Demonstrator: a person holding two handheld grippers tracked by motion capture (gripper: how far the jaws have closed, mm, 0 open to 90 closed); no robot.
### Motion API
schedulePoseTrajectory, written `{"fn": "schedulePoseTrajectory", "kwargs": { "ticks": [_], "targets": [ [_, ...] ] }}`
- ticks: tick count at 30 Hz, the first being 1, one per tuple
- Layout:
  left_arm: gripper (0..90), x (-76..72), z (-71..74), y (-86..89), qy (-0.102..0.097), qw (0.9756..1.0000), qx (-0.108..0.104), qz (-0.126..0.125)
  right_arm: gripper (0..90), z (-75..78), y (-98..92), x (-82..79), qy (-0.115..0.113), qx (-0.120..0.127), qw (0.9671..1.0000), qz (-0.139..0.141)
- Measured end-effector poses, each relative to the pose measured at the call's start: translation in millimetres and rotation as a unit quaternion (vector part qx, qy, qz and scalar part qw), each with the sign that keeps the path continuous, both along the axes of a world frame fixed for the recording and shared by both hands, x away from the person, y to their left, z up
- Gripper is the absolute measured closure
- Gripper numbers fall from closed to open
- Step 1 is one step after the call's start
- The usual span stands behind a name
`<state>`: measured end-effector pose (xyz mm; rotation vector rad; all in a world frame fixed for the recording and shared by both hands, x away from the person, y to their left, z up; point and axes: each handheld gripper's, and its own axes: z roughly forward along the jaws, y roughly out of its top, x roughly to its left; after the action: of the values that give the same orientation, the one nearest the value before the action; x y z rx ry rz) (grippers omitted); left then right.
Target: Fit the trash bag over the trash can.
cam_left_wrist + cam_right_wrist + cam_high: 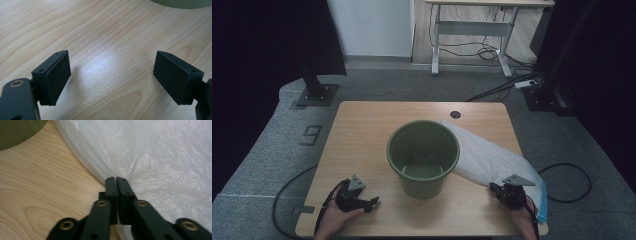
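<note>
The right gripper has its fingers pressed together on the edge of the bag, a thin sheet of whitish plastic; a strip of the film runs between them. In the high view that gripper sits near the table's front right corner, at the near end of the bag. From there the bag lies flat and stretches toward the middle of the table, its far end reaching behind the rim of the bin. A bluish fold of it hangs at the right edge by the hand.

The bin is green, round and upright, standing in the middle of the table.

The left gripper rests near the front left corner, well apart from the bag and just left of the bin. Its fingers stand wide apart over bare wood, gripping nothing.

The table is light wood with a cable hole near its back edge. It stands on grey carpet; cables trail across the floor, a white desk stands at the back wall, and dark stands flank the table.
</note>
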<state>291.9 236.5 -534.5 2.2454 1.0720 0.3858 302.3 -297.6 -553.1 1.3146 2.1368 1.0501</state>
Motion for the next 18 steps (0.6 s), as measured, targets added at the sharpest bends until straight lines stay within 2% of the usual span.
{"fn": "schedulePoseTrajectory", "kwargs": {
  "ticks": [4,6,9,11,14,18],
  "targets": [
    [14.6,1.4,-2.3,2.9,0.004,1.0,-0.003,0.006,51.4,2.8,13.3,5.8,-0.004,-0.025,0.9996,0.008],
    [14.6,1.8,-2.4,2.7,0.004,1.0,-0.004,0.006,44.2,5.7,22.6,10.7,-0.013,-0.02,0.9996,0.012],
    [14.6,2.5,-2.8,2.6,0.004,1.0,-0.005,0.005,38.9,11.7,39.4,20.7,-0.028,-0.006,0.9994,0.017],
    [14.6,2.9,-3.1,2.8,0.005,1.0,-0.005,0.005,37.8,15.4,54.5,32.2,-0.036,-0.005,0.999,0.026],
    [14.6,3.9,-4.1,4.4,0.008,0.9999,-0.01,0.008,36.9,16.4,73.9,46.2,-0.037,-0.006,0.9986,0.038],
    [14.9,5.1,-5.7,6.8,0.01,0.9998,-0.011,0.011,36.9,11.8,96.9,63.4,-0.033,-0.02,0.998,0.05]
  ]
}}
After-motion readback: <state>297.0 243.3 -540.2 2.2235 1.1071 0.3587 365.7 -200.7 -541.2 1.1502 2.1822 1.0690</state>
